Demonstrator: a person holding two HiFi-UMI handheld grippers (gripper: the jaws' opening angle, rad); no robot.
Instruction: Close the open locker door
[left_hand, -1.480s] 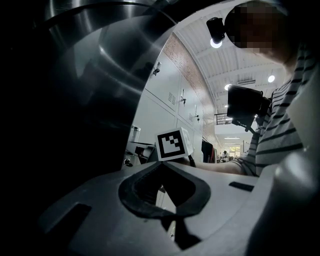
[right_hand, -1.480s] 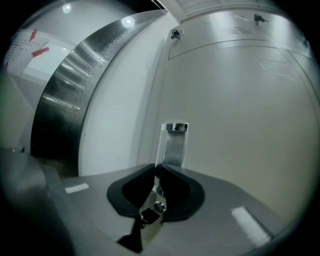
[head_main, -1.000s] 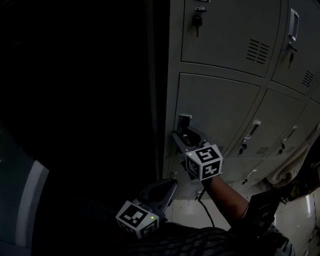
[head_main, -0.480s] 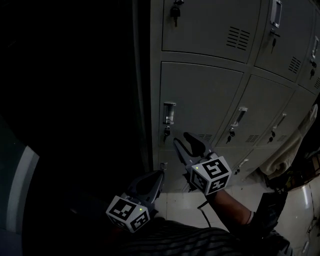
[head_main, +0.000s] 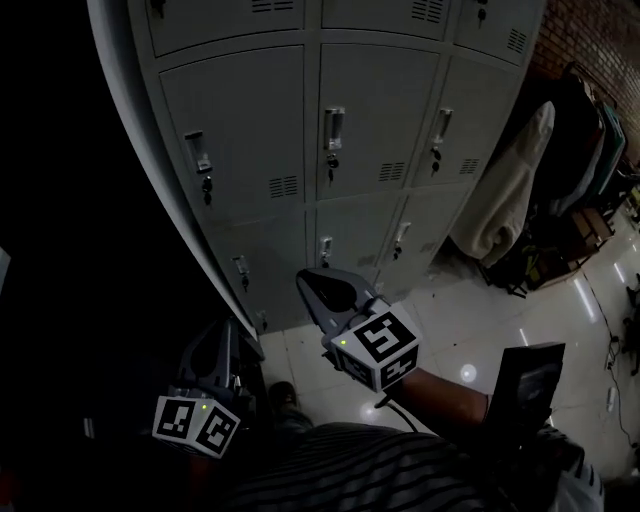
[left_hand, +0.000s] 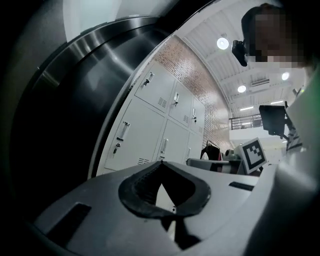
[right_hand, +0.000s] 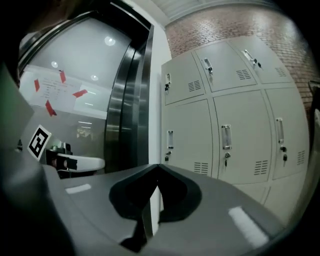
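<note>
The grey steel locker bank (head_main: 360, 110) fills the upper part of the head view, three columns wide, with every door in view lying flush in its frame. A pale tiled floor (head_main: 470, 320) runs in front of it, and a brick wall (head_main: 590, 40) stands at its right end. A light coat (head_main: 505, 200) hangs just beside the right column. The leftmost door of the middle row (head_main: 240, 100) is shut. It is a tall rectangle with its long axis upright and its face turned out to the room. Its handle (head_main: 197, 152) runs vertically near its left edge, a key (head_main: 207, 187) hangs just below the handle, and vent slots (head_main: 283, 186) sit low on its right. The right gripper (head_main: 304, 279) is held over the floor, apart from the lockers, pointing toward the lower doors. Its jaws are pressed together with nothing between them. The left gripper (head_main: 229, 338) is lower and to the left, in the dark off the bank's left corner. Its own view shows its tips meeting on nothing.
</note>
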